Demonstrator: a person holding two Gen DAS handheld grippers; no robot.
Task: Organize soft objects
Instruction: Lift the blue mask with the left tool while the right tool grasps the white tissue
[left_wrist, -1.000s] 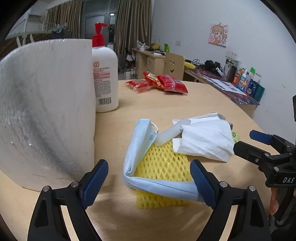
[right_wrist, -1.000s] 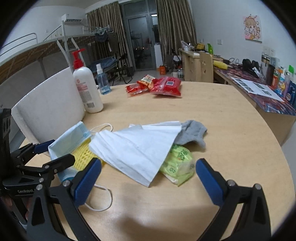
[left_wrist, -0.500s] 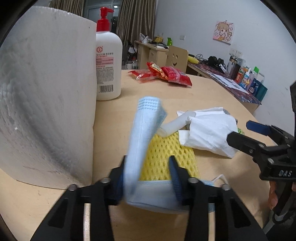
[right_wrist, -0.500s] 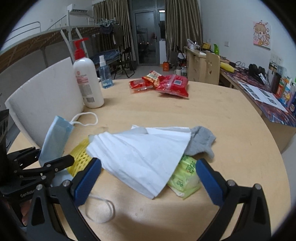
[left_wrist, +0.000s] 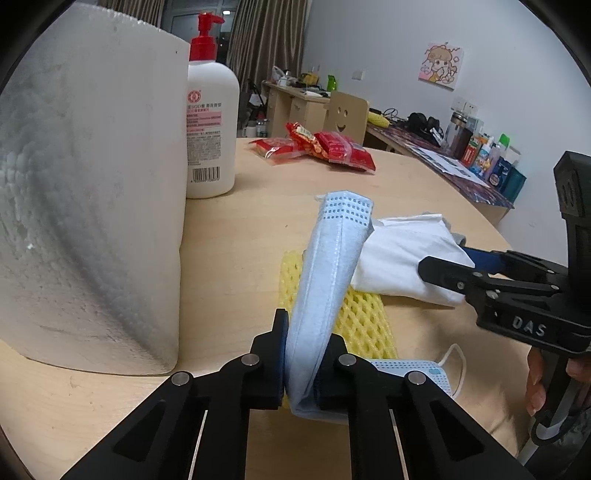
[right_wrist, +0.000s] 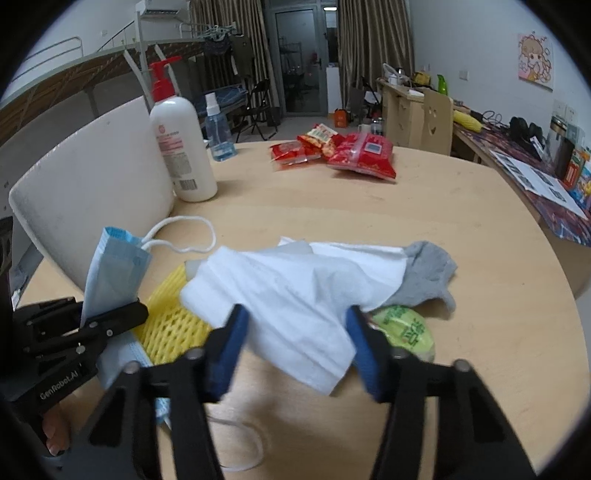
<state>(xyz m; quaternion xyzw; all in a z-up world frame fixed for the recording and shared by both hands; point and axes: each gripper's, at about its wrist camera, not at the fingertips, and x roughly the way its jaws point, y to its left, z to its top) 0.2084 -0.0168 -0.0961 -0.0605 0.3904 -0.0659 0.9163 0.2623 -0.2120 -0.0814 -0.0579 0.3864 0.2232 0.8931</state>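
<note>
A blue face mask (left_wrist: 332, 258) stands folded upright between the pads of my left gripper (left_wrist: 303, 332), whose jaws are closing and pressing on it. The mask's lower part lies on a yellow foam net (left_wrist: 362, 317) on the round wooden table (right_wrist: 443, 206). My right gripper (right_wrist: 295, 332) is low over a white tissue (right_wrist: 295, 280); its jaws are closing with the tissue's near edge between the blue pads, not visibly pinched. A grey sock (right_wrist: 428, 266) and a green packet (right_wrist: 406, 328) lie partly under the tissue. The mask's ear loop (right_wrist: 184, 236) trails on the table.
A big white foam roll (left_wrist: 85, 184) stands close on the left, with a white lotion bottle (left_wrist: 210, 122) behind it and a small spray bottle (right_wrist: 218, 129) beyond. Red snack packets (left_wrist: 325, 147) lie at the table's far side. The table edge curves away on the right.
My left jaws went from wide to clamped on the blue mask, which folded upright. My right jaws narrowed from wide around the white tissue and shifted slightly closer to it.
</note>
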